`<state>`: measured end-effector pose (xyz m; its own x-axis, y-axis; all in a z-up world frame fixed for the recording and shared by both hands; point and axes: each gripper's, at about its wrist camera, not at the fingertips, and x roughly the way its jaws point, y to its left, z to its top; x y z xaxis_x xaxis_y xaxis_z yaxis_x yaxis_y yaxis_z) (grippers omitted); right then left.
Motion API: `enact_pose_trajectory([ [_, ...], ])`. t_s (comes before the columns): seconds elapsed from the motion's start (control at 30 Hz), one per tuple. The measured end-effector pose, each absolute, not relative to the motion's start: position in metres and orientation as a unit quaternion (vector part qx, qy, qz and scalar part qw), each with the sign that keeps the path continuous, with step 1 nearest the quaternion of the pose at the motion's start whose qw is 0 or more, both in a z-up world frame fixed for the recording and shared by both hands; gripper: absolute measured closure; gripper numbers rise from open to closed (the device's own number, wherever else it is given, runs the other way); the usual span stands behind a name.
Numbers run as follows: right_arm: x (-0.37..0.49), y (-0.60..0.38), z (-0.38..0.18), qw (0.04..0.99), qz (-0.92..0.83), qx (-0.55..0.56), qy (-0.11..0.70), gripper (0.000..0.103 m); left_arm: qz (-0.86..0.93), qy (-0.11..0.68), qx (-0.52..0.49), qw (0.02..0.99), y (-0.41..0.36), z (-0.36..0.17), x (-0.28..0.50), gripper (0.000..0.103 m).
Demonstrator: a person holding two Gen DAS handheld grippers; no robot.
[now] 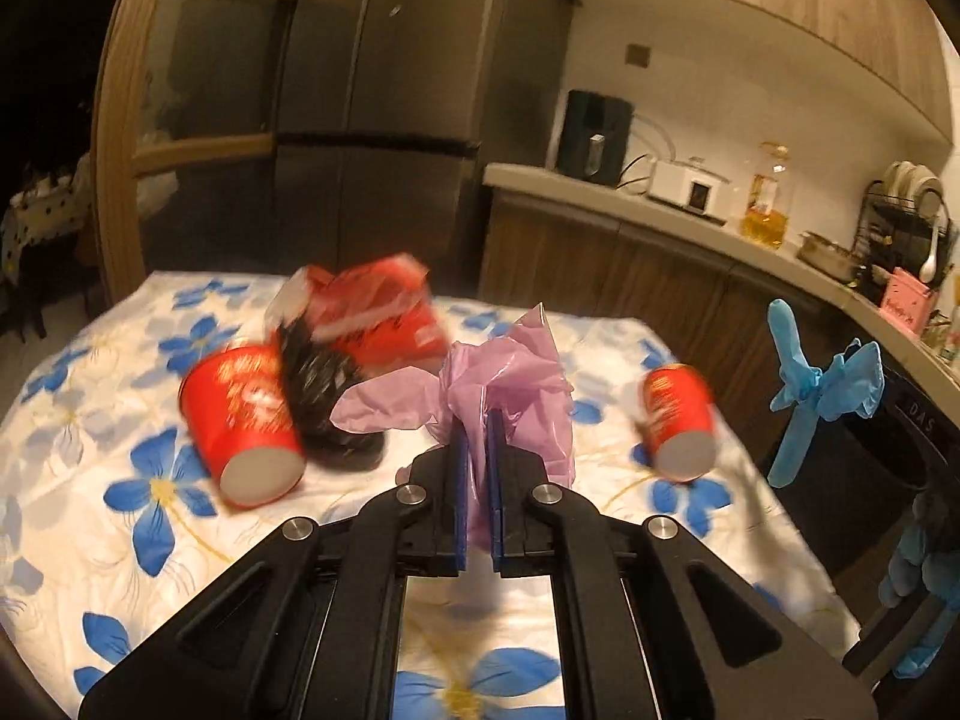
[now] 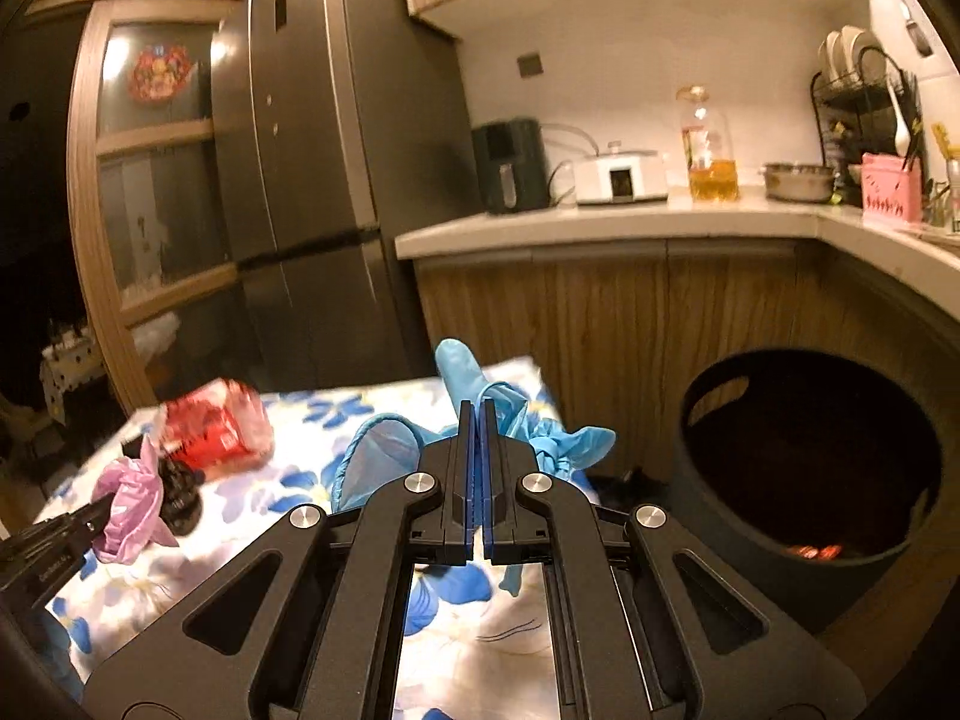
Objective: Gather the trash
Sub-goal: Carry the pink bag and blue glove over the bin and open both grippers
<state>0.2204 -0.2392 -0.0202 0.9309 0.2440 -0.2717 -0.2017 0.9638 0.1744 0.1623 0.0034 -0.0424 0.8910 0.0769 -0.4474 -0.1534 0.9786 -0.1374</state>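
Here both grippers carry a load. The left gripper (image 1: pixel 477 426) has its jaws pinched on a crumpled pink plastic bag (image 1: pixel 510 378), lifted above the tabletop (image 1: pixel 90 480). The right gripper (image 2: pixel 478 420) has its jaws pressed nearly together on a blue glove (image 2: pixel 468 372), which dangles to either side of them.

Key relation: the dark bin (image 2: pixel 798 480) sits off the tabletop's right edge, low, mouth facing up and toward the right wrist camera. It lies forward and right of the right jaws, near; something red glints at its bottom. From the left wrist view the bin is only a dark edge at far right, beyond the right-hand load. Right hand is the nearer one, clearly; the left would have to cross the whole tabletop.

Remaining on the cloth: one red paper cup (image 1: pixel 246 420) on its side, left of the left jaws, base toward the camera; a second red cup (image 1: pixel 681 420) likewise tipped, to the right; a red wrapper (image 1: pixel 378 312) and a black crumpled bag (image 1: pixel 324 396) between and behind. Motion blur softens all of these.

Judgement: glove drops first, short swing rightward and down.
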Motion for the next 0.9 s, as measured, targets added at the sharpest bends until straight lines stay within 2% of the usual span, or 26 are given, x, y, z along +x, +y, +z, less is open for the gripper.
enact_pose_trajectory([
  [0.57,0.171,-0.345,0.038,0.994,0.026,0.095,0.053,0.102,-0.109,0.113,-0.015,0.988,-0.154,0.045,0.178,0.098],
  [0.9,0.170,-0.384,0.052,0.994,-0.012,0.099,0.035,0.101,-0.182,0.101,-0.015,0.978,-0.232,0.062,0.210,0.098],
])
